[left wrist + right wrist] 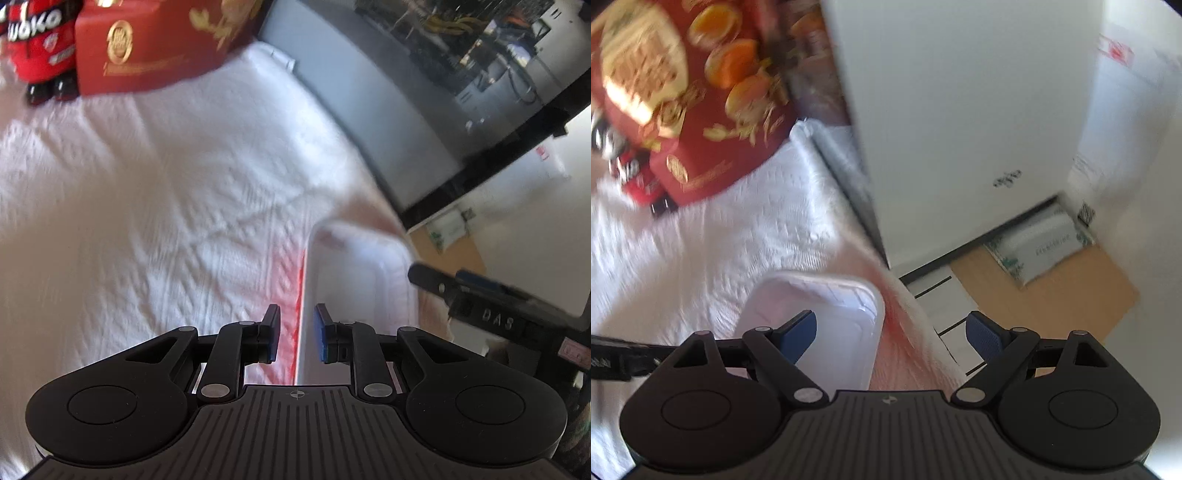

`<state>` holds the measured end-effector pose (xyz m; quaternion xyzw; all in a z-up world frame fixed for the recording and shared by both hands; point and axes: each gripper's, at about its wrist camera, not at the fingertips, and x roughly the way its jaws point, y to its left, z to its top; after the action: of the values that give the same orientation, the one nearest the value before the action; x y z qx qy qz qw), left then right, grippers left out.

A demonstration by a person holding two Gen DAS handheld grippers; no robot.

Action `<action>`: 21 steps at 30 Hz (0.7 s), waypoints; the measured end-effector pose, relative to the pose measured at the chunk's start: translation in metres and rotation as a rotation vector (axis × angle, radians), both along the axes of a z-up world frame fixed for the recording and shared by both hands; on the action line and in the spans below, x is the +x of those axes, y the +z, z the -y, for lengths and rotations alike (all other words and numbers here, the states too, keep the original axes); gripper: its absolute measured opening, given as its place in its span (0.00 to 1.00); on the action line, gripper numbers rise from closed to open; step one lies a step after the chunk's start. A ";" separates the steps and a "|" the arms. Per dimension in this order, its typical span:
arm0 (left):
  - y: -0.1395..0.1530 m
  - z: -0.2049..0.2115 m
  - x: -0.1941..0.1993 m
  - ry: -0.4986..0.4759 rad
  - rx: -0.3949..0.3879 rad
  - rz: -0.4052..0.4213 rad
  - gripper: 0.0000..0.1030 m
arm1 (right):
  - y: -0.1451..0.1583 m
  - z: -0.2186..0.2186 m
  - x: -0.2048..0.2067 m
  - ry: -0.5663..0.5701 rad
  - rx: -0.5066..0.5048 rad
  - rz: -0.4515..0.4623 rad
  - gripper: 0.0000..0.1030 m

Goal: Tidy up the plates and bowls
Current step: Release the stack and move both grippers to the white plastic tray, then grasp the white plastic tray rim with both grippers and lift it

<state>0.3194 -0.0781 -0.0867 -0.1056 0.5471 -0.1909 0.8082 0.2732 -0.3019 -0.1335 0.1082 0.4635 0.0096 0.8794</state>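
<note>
Left gripper (296, 332) narrowly open, nothing between the pads, above the left rim of a white rectangular tray (351, 280). Right gripper (890, 334) wide open, empty, straddling the tray's right rim. Tray sits at the right edge of the white tablecloth (147, 203), long axis running near-to-far.

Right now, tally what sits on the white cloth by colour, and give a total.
White: 1, the rectangular tray at the cloth's edge.
Red: 2, the gift box and the red toy car beside it.
Total: 3.
</note>
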 end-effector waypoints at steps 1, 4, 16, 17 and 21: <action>0.001 0.002 0.002 0.004 -0.009 0.008 0.21 | 0.000 0.004 -0.001 -0.007 0.009 0.004 0.86; 0.000 0.012 0.007 -0.008 -0.015 0.008 0.21 | -0.002 0.010 -0.001 -0.017 -0.010 0.005 0.86; -0.042 0.037 0.011 -0.061 0.122 -0.058 0.21 | -0.029 -0.003 -0.008 0.107 0.167 -0.140 0.35; -0.047 0.036 0.010 -0.059 0.110 -0.075 0.21 | -0.030 -0.004 -0.007 0.119 0.176 -0.151 0.32; -0.046 0.018 0.006 -0.003 0.082 -0.089 0.21 | -0.029 -0.013 0.002 0.164 0.183 -0.163 0.32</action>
<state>0.3256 -0.0957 -0.1327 -0.0802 0.5900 -0.1646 0.7863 0.2750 -0.2885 -0.1622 0.1503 0.5380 0.1148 0.8215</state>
